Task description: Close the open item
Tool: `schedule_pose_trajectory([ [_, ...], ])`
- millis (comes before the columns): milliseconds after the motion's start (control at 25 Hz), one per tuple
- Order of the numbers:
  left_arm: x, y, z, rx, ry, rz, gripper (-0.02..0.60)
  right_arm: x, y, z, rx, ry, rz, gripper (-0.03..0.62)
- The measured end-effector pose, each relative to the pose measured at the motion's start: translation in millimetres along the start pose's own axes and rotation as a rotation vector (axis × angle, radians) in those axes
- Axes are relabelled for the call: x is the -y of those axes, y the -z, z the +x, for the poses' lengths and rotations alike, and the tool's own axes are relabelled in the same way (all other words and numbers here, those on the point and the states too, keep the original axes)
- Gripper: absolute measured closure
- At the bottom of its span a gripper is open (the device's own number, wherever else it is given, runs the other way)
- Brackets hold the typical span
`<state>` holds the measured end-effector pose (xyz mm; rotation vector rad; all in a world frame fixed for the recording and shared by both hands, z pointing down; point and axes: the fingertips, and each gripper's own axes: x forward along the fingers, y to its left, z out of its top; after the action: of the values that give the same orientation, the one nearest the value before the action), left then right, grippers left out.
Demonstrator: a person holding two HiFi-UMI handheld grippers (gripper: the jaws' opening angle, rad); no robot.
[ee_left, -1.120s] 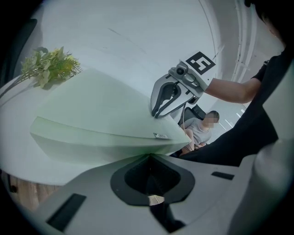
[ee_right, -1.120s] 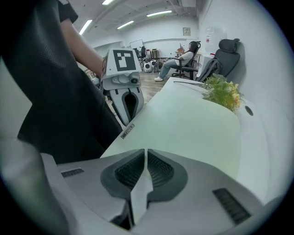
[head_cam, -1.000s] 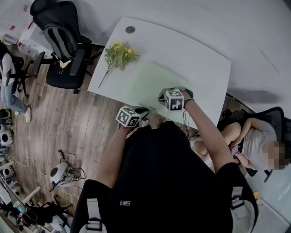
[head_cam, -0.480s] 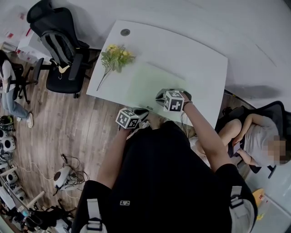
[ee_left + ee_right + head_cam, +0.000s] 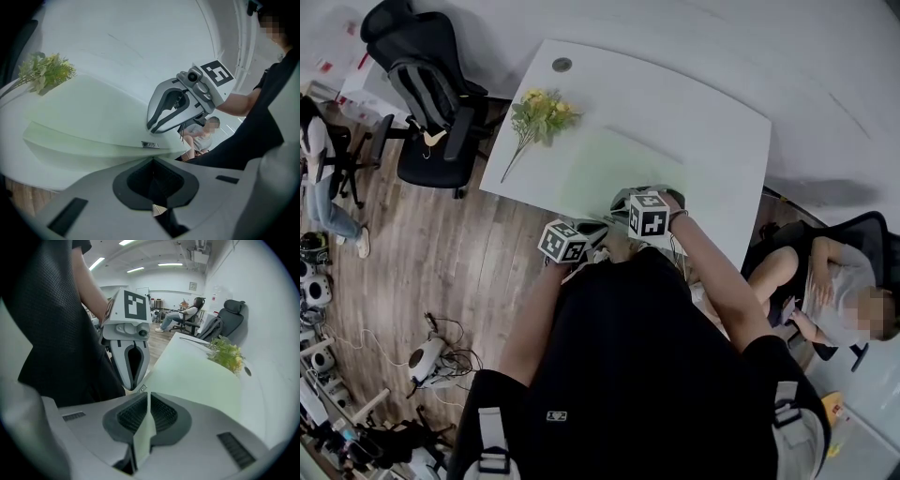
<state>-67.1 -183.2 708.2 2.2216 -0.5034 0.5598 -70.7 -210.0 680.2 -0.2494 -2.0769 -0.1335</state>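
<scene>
The right gripper [image 5: 147,398] has its jaws pinched on the green folder's [image 5: 194,376] thin cover edge, while the left gripper [image 5: 153,163] has its jaws pressed together just short of the folder's near edge.

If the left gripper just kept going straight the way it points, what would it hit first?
Most likely the near edge of the pale green folder, lying just ahead of the left gripper. The right gripper sits higher, beyond it; depth is hard to judge.
</scene>
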Motion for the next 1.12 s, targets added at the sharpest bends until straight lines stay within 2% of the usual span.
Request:
schedule_pose_trajectory([
  [200,-2,0,-1,-0.004,-0.007,0.003,0.575,-7,5,12,-0.038,-0.017,-0.028,0.579],
  [560,-2,3,0,-0.016,-0.006,0.004,0.575,-5,6,16,0.007,-0.011,0.06,0.577],
  [800,0,1,-1,0.006,-0.016,-0.002,0.575,1,5,6,0.137,0.017,0.217,0.579],
  [1000,1,-4,-10,0.038,-0.045,-0.01,0.575,6,18,-2,0.203,0.039,0.294,0.579],
  [1120,2,-11,-19,0.084,-0.081,-0.024,0.575,11,19,-16,0.283,0.046,0.341,0.579],
])
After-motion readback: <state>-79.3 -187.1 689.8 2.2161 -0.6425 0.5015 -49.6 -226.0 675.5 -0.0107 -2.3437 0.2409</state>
